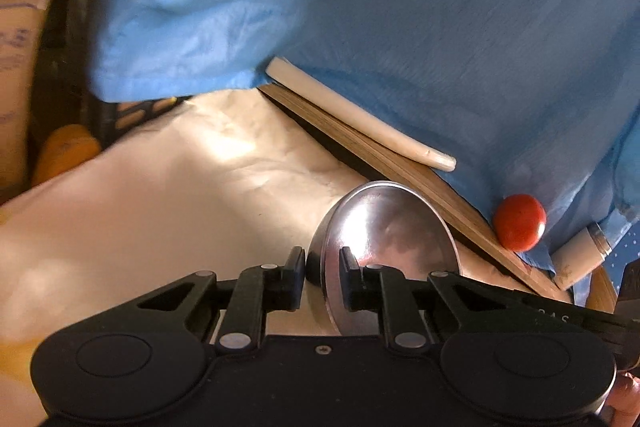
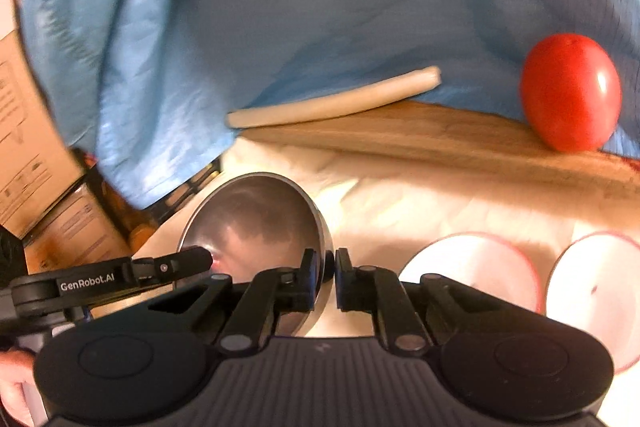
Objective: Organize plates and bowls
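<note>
Steel bowl [image 2: 256,227] is standing on edge, tilted, hollow facing twd right cam; round, shiny, smooth. Both grippers are pinching its rim: left gripper [image 1: 322,269] nearly closed on one side, right gripper [image 2: 331,273] clamped on the opposite side. Bowl is sitting over wrinkled cream cloth [image 1: 180,187], near wooden board [image 2: 440,139]. Two pink-rimmed plates [image 2: 480,267] are lying just right of bowl; cloth betw. bowl & board is open.

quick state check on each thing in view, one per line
steel bowl: tipped on edge, gripped at both rims
left gripper: shut on the bowl's rim
right gripper: shut on the opposite rim
two white plates: resting on the pale cloth, untouched
tomato: whole, on the wooden board
</note>
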`<state>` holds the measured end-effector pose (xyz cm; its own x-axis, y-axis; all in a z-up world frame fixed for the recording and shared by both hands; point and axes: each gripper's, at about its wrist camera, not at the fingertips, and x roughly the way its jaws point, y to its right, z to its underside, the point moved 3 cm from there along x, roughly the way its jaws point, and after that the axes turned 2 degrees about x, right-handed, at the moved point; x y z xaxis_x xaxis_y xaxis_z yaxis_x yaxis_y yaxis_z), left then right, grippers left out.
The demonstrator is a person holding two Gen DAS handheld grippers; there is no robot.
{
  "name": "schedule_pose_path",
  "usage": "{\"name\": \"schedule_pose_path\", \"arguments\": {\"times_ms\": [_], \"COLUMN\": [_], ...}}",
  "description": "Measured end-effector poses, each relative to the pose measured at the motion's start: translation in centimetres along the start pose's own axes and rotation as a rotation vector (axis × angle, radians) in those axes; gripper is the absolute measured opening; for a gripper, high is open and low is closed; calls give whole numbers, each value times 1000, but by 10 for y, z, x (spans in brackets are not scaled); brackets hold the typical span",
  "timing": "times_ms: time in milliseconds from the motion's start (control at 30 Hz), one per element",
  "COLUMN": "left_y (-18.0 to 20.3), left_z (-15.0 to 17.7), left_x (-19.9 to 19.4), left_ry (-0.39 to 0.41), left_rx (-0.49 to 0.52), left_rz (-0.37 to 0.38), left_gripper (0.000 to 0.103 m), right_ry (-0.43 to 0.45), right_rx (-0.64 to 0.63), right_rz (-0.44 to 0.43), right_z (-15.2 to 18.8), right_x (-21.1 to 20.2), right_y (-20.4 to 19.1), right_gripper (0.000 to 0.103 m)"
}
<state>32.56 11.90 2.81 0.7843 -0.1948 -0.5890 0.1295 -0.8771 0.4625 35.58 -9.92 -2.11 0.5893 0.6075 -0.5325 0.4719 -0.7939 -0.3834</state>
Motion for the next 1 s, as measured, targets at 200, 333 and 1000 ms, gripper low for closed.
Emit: {"name": "schedule_pose_path", "arguments": {"times_ms": [200, 333, 1000], "left_y": [-9, -16, -24], "left_z": [16, 25, 36], "left_x": [-33, -44, -39], "left_ry": [-33, -68, -120], "left_rx": [7, 0, 19], "left_rz": [4, 7, -35], "left_gripper": [19, 21, 29], "right_ry": [-44, -84, -138], "right_rx": [-11, -23, 1], "right_rz": [-30, -32, -68], "right_z": [23, 36, 50], "right_x": [-16, -23, -16], "right_y": [-21, -31, -30], "right_gripper": [11, 12, 20]}}
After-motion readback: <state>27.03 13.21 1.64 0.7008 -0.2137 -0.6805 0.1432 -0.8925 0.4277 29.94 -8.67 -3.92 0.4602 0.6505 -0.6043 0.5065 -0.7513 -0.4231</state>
